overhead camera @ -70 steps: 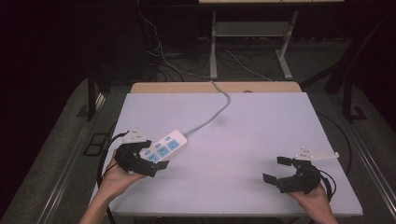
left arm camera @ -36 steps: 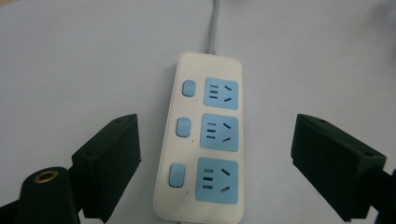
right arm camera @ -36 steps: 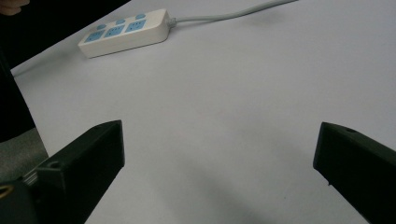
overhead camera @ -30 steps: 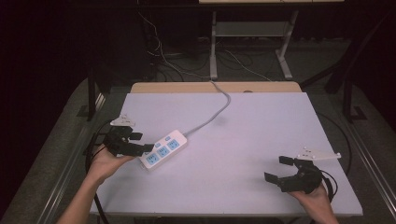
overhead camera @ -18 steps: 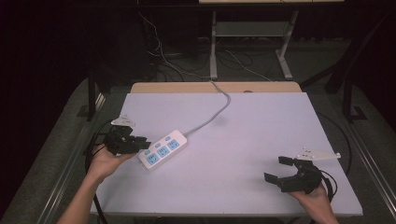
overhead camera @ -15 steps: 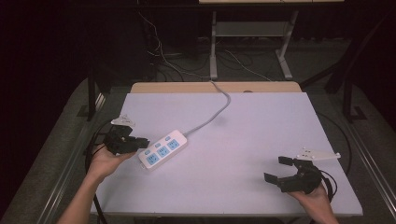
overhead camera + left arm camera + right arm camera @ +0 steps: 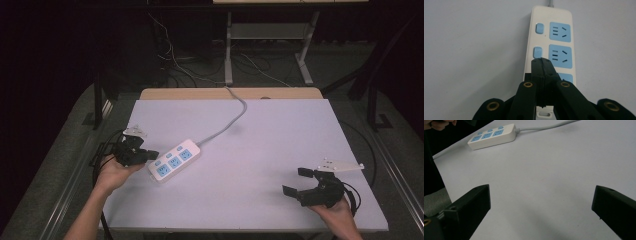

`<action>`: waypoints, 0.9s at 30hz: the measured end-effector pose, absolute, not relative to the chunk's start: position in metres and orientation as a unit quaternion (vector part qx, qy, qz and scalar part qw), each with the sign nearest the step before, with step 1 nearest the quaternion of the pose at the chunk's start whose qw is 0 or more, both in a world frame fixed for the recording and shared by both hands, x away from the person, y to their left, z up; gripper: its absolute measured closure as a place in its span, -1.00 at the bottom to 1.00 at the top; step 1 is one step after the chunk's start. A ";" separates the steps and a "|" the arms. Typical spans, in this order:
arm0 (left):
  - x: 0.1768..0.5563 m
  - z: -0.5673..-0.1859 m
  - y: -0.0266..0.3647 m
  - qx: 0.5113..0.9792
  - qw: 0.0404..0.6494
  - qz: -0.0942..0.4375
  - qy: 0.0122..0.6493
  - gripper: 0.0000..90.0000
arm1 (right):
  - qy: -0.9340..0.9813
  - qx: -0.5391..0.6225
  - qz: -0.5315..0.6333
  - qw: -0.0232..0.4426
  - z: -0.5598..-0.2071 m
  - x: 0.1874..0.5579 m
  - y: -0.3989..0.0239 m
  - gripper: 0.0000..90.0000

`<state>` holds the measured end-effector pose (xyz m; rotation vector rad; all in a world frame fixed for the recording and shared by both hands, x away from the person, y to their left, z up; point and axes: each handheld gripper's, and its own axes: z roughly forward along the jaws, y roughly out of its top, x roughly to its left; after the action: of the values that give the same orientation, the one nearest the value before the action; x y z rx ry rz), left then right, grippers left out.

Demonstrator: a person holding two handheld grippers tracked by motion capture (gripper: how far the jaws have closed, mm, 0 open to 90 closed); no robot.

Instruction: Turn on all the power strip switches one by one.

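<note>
A white power strip [image 7: 174, 160] with three blue sockets and blue switches lies on the left half of the white table [image 7: 260, 130]; its grey cord [image 7: 227, 124] runs off the far edge. My left gripper [image 7: 151, 156] is shut with nothing between its jaws, its tips right at the strip's near end. In the left gripper view the closed tips [image 7: 541, 61] sit over the strip [image 7: 551, 37], just below the middle switch [image 7: 537, 52]. My right gripper [image 7: 296, 182] rests open at the table's front right, nothing in it; the strip [image 7: 492, 136] lies far ahead of its jaws.
Beyond the table a wooden board edge [image 7: 230, 93] and a metal stand [image 7: 265, 40] with loose floor cables [image 7: 195, 67]. Black cables hang at the table's left edge [image 7: 102, 152]. The table's middle and far right are bare surface.
My left gripper pulled back left off the strip, then crept right again to its near end. The strip turned slightly. The right gripper stayed in place.
</note>
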<state>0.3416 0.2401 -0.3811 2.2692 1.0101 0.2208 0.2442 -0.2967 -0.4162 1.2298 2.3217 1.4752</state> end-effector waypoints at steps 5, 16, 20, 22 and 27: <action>0.343 -0.388 0.241 0.863 0.314 0.079 0.388 0.99 | 0.770 0.407 0.488 0.063 -0.416 0.244 -0.296 -0.96; 0.344 -0.399 0.242 0.862 0.312 0.070 0.392 0.99 | 0.771 0.406 0.487 0.063 -0.417 0.244 -0.296 -0.96; 0.345 -0.401 0.242 0.864 0.308 0.069 0.392 0.99 | 0.771 0.406 0.486 0.062 -0.417 0.244 -0.296 -0.96; 0.345 -0.402 0.240 0.865 0.308 0.069 0.390 0.99 | 0.769 0.409 0.486 0.064 -0.417 0.245 -0.296 -0.96; 0.345 -0.402 0.239 0.865 0.308 0.068 0.390 0.99 | 0.767 0.413 0.488 0.063 -0.417 0.245 -0.298 -0.96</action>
<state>0.3453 0.2386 -0.4022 2.2867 1.0305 0.1801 0.2446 -0.2983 -0.4165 1.2464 2.3160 1.4739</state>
